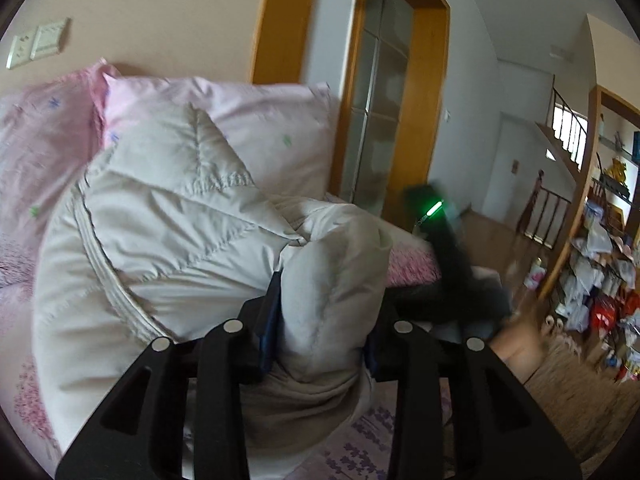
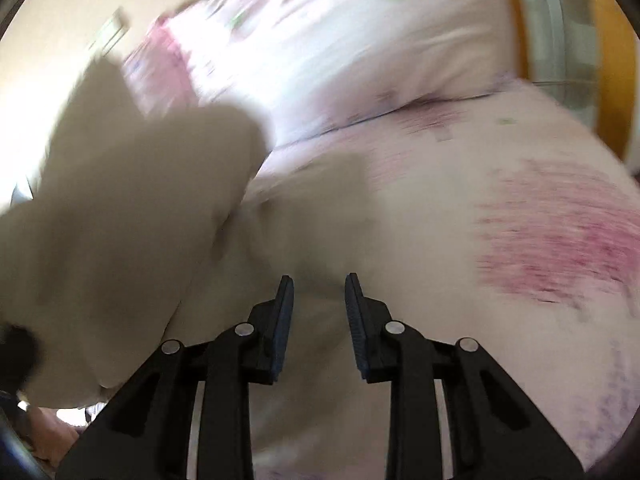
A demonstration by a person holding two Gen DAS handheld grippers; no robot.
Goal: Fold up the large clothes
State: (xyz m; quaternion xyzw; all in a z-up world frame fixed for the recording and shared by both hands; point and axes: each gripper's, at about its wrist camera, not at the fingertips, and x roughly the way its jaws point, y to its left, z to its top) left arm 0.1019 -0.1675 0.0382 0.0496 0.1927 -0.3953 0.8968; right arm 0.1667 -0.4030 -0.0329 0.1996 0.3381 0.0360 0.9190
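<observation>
My left gripper (image 1: pixel 324 320) pinches a thick fold of the pale jacket (image 1: pixel 168 220); the padded cloth fills the gap between both pads. The jacket lies on the bed (image 1: pixel 24 264), spreading toward ten o'clock, below the pink pillows (image 1: pixel 260 120). My right gripper (image 2: pixel 318 308) is spread, nothing between its fingers (image 2: pixel 282 320). In its blurred view the jacket is at nine o'clock.
</observation>
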